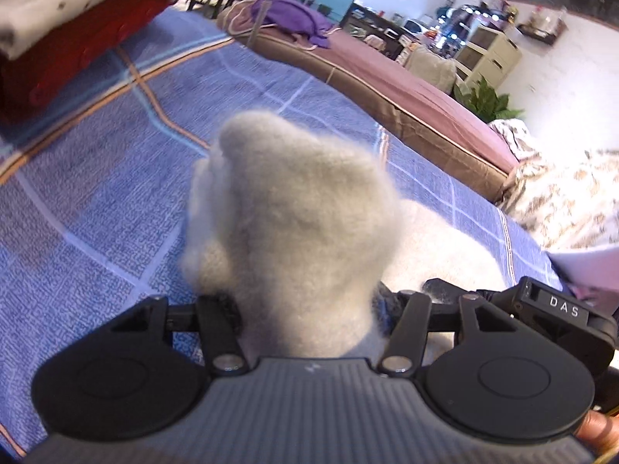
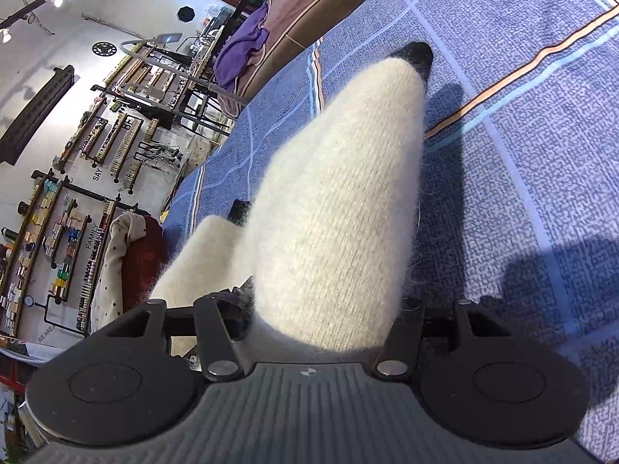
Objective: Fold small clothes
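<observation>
A fuzzy cream knit garment point(image 1: 294, 208) bunches up out of my left gripper point(image 1: 305, 305), which is shut on it; the cloth hides the fingertips. In the right wrist view the same cream knit point(image 2: 348, 201) stretches away from my right gripper point(image 2: 321, 309) to a black-trimmed tip point(image 2: 416, 54). It hangs above the blue plaid sheet point(image 2: 522, 154) and casts a shadow on it. The right jaws stand wide, shut on the thick cloth, and their tips are covered too. A black gripper body marked DAS point(image 1: 557, 309) sits close at the right of the left wrist view.
A folded stack, cream dotted cloth on red point(image 1: 58, 11), lies at the sheet's far left. Beyond the sheet is a brown mattress point(image 1: 387, 77) with a purple garment point(image 1: 290, 11). A patterned cloth point(image 1: 565, 193) lies at the right. Wall shelves point(image 2: 77, 193) stand past the bed edge.
</observation>
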The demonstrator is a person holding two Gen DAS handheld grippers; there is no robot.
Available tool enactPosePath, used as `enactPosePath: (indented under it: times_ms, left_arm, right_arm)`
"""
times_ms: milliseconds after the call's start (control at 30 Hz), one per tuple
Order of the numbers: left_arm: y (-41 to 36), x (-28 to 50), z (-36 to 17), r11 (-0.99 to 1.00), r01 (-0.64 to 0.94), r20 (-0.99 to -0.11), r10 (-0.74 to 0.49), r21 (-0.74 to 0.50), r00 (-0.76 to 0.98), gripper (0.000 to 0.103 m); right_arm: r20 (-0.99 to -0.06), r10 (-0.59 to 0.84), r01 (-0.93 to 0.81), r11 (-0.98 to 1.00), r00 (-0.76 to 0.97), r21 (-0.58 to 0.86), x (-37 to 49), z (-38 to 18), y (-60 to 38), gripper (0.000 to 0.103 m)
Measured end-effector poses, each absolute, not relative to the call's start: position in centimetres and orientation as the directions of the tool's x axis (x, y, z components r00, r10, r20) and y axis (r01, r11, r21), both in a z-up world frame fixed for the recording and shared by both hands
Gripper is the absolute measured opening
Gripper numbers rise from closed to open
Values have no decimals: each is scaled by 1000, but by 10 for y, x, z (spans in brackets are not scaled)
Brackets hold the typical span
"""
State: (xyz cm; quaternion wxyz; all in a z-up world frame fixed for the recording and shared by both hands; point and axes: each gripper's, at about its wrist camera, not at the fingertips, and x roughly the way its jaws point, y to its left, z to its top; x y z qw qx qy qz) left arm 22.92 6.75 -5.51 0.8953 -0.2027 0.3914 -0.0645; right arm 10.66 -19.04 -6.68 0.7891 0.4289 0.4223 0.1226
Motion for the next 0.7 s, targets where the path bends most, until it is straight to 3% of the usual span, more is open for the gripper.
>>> enactPosePath:
  times_ms: [333,700]
  left_arm:
    - [46,167,-15,931,64,-600,-283,-359,748,51]
    - [77,147,82,939,109,-446,-254,-325,858,51]
  right_arm:
    - [-527,506,135,621,683,772,91,-41,-194,88]
    - [-391,555,-49,618,734,785,137,21,-163,87]
